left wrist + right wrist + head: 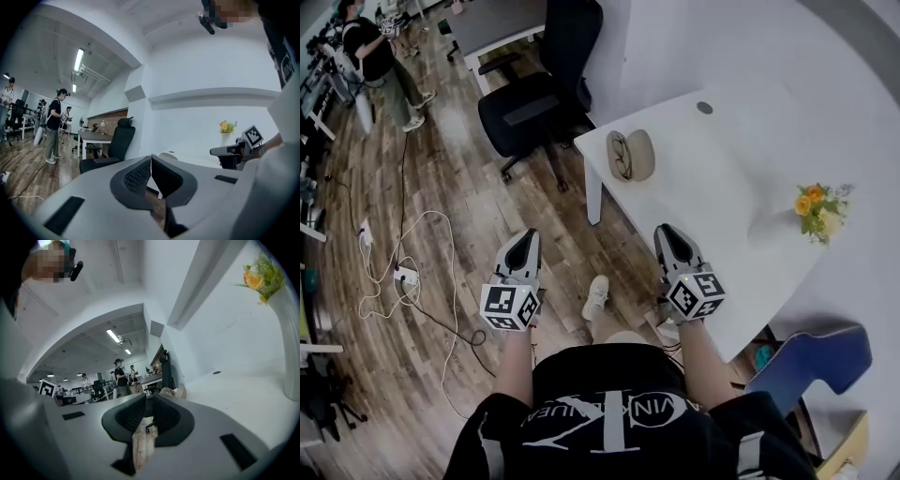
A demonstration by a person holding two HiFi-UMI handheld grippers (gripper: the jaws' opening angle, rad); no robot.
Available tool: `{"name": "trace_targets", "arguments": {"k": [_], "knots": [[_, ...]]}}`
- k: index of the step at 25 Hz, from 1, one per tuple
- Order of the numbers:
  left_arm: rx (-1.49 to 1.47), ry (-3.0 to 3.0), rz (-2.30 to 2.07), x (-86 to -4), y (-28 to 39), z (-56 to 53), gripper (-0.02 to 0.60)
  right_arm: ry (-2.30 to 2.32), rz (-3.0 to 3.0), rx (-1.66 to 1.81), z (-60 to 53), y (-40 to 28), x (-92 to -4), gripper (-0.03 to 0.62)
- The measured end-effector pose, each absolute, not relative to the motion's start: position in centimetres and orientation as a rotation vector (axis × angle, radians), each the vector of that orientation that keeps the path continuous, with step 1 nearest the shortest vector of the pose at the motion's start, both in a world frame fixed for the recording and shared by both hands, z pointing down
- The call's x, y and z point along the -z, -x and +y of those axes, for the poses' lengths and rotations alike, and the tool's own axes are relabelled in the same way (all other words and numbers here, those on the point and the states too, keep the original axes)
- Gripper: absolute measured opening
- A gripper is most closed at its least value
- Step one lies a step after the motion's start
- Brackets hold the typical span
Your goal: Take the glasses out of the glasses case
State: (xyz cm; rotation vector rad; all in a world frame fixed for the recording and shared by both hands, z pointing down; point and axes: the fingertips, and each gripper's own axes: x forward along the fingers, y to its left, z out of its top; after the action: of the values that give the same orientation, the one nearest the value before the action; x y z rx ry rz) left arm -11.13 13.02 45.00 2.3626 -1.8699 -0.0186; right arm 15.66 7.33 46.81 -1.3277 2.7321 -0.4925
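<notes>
Beige glasses case (631, 155) on a white bench (722, 141).
Orange and yellow flowers (816, 206), black chair (530, 108), brown wood-grain plank floor (441, 169).

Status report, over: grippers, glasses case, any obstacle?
Left gripper and right gripper both shut, empty. Glasses case on table corner, untouched. Flowers far right, not blocking.
</notes>
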Motion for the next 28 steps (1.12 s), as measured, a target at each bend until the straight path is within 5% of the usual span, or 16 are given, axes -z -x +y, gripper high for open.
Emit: {"name": "trace_targets", "arguments": {"k": [4, 7, 28], "knots": [[0.006, -2.357, -1.860, -45.4, 12.1, 9.7, 0.020, 1.287, 2.723, 0.568, 4.1, -14.2, -47.4, 0.040], [-0.007, -2.355, -1.849, -45.4, 13.0, 7.0, 0.020, 1.253, 2.739, 0.607, 1.7, -12.7, -47.7, 0.118], [-0.065, -2.337, -1.747, -47.4, 14.8, -6.1, 0.020, 1.324, 2.813, 0.762, -10.5, -8.1, -49.9, 0.202]]}}
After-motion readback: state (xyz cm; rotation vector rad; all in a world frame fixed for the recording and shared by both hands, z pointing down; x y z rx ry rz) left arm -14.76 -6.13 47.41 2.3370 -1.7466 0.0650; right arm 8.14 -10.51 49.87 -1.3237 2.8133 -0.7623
